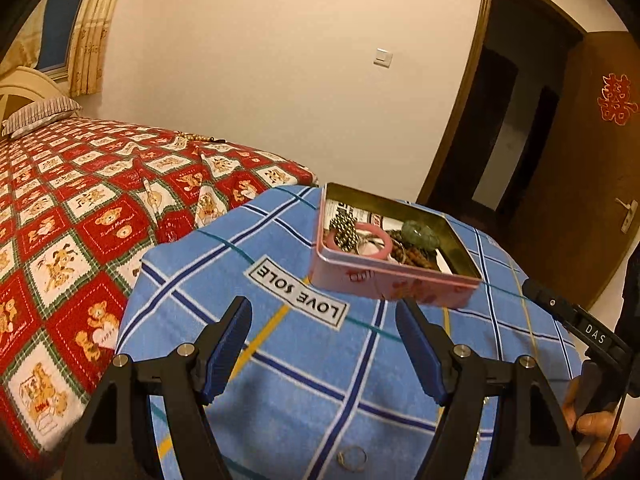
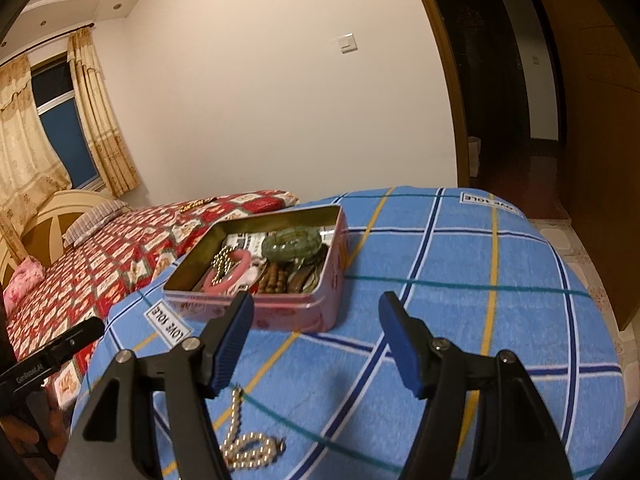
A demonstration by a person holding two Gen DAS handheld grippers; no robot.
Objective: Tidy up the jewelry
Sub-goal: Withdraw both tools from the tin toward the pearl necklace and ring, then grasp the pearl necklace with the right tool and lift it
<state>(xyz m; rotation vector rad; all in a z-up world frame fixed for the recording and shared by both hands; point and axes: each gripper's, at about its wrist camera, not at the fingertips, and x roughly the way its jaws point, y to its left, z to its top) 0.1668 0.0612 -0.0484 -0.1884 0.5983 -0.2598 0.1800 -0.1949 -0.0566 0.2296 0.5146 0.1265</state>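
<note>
Pink tin (image 1: 384, 280) sits open on the tabletop (image 1: 280, 360), which is covered with a blue plaid cloth; landmark for everything below.

Writing:
- cloth label just left of the tin in the left wrist view: "LOVE SOLE" (image 1: 298, 290), upside down to the camera. A second label of the same kind (image 2: 490, 201) lies past the tin on the far right of the cloth in the right wrist view.
- right handle tag reads "DAS" (image 1: 595, 333); left handle tag reads roughly "GenRobot.AI" (image 2: 30, 374), small.
- print inside the tin and on its side: unreadable.

In the tin: pink bangle (image 1: 374, 242), green bangle (image 2: 292, 242), metal bead chain (image 2: 222, 260), brown beads (image 2: 274, 278).

Outside the tin, nearer the cameras: thin ring (image 1: 352, 459), pale bead necklace (image 2: 248, 446).

Left claw (image 1: 324, 344): wide, empty, just short of the tin.
Right claw (image 2: 316, 338): wide, empty, left finger overlaps the tin's near wall in view; contact unclear.
</note>
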